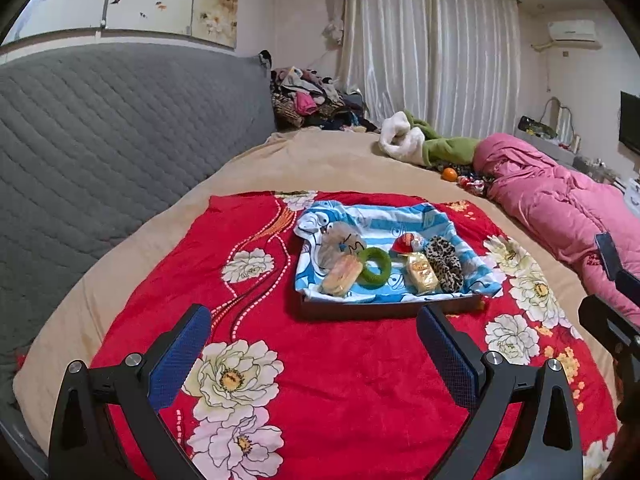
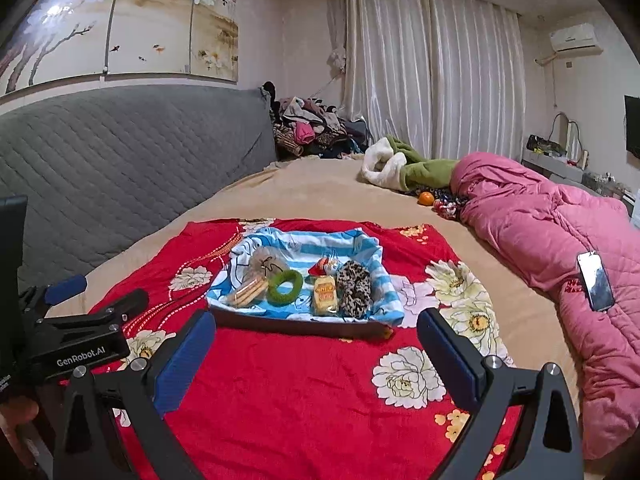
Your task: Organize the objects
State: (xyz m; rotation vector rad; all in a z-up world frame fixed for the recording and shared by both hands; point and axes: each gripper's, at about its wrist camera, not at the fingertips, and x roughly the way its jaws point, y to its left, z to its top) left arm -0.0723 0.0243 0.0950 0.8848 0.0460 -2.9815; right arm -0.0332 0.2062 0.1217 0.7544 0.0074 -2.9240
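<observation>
Holding both hand-held grippers, left (image 1: pixel 314 334) and right (image 2: pixel 316 338), spread empty, I face the tray (image 1: pixel 384 308) at twelve o'clock, its items resting inside.

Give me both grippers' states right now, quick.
Left gripper: open, holding nothing, above the red blanket.
Right gripper: open, holding nothing, short of the tray.

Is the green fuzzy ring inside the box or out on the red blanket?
Inside. The green ring lies on the striped cloth lining the box, between two wrapped snacks.
</observation>
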